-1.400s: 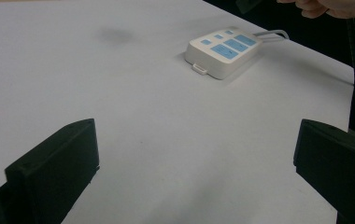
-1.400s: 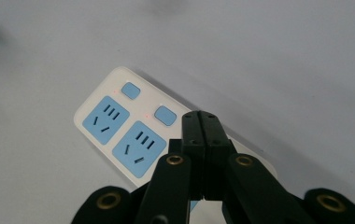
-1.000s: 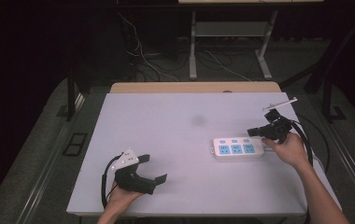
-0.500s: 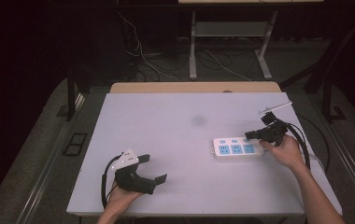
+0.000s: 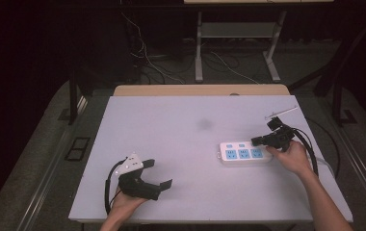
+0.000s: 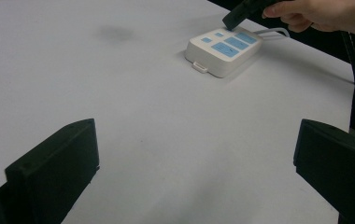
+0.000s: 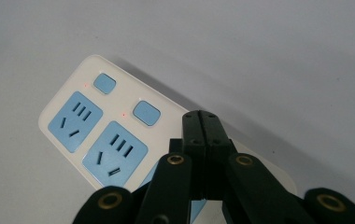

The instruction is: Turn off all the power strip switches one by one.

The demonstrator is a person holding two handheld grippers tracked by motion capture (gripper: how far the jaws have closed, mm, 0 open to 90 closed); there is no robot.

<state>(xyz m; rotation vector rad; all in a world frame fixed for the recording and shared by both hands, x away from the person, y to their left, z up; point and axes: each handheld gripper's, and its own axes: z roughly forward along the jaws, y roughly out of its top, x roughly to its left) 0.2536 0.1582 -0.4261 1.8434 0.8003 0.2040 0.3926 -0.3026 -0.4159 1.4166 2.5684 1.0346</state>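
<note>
White hard-plastic power strip (image 5: 245, 153), light and rigid: my clenched right gripper (image 7: 205, 122) presses its 12 o'clock buttons, and my left gripper (image 5: 159, 173) rests released.

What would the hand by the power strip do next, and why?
Probably press straight down. The right gripper, jaws shut, hangs over the third blue switch of the power strip, whose other two switches sit beside small red lights. Whether it already touches is unclear.
</note>
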